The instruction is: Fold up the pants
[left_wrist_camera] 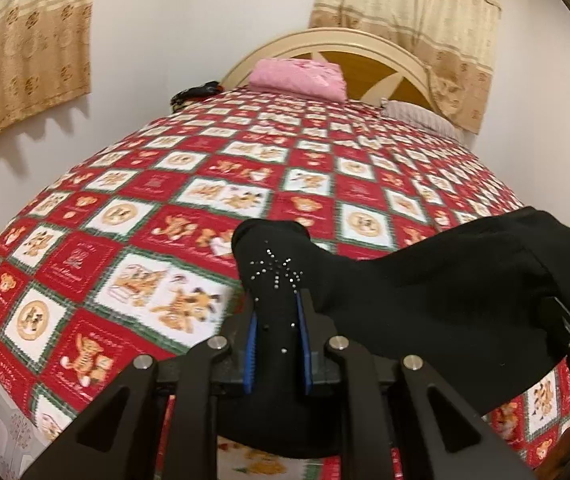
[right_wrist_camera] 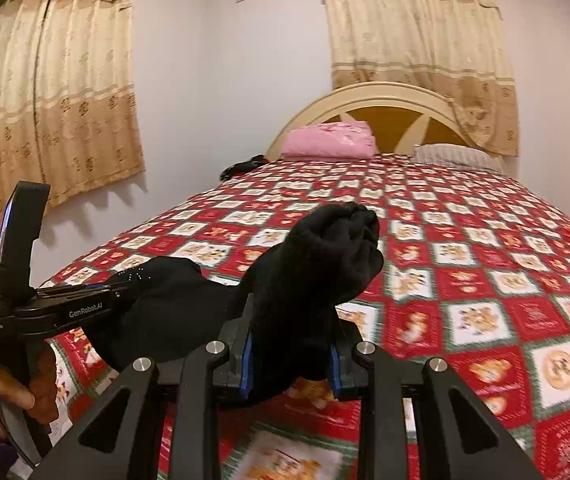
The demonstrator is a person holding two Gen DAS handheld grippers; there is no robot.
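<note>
Two grippers, left gripper (left_wrist_camera: 276, 340) and right gripper (right_wrist_camera: 291, 364), clamp pants (left_wrist_camera: 425, 292) above bedspread (left_wrist_camera: 125, 208).

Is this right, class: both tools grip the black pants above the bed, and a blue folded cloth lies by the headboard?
One detail is wrong: the folded cloth by the headboard is pink, not blue, as the right wrist view shows. The rest stands: the left tool and the right tool both grip the black pants above the bed.

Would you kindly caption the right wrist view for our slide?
Right gripper and left gripper hold black pants above the red patchwork bedspread.
</note>
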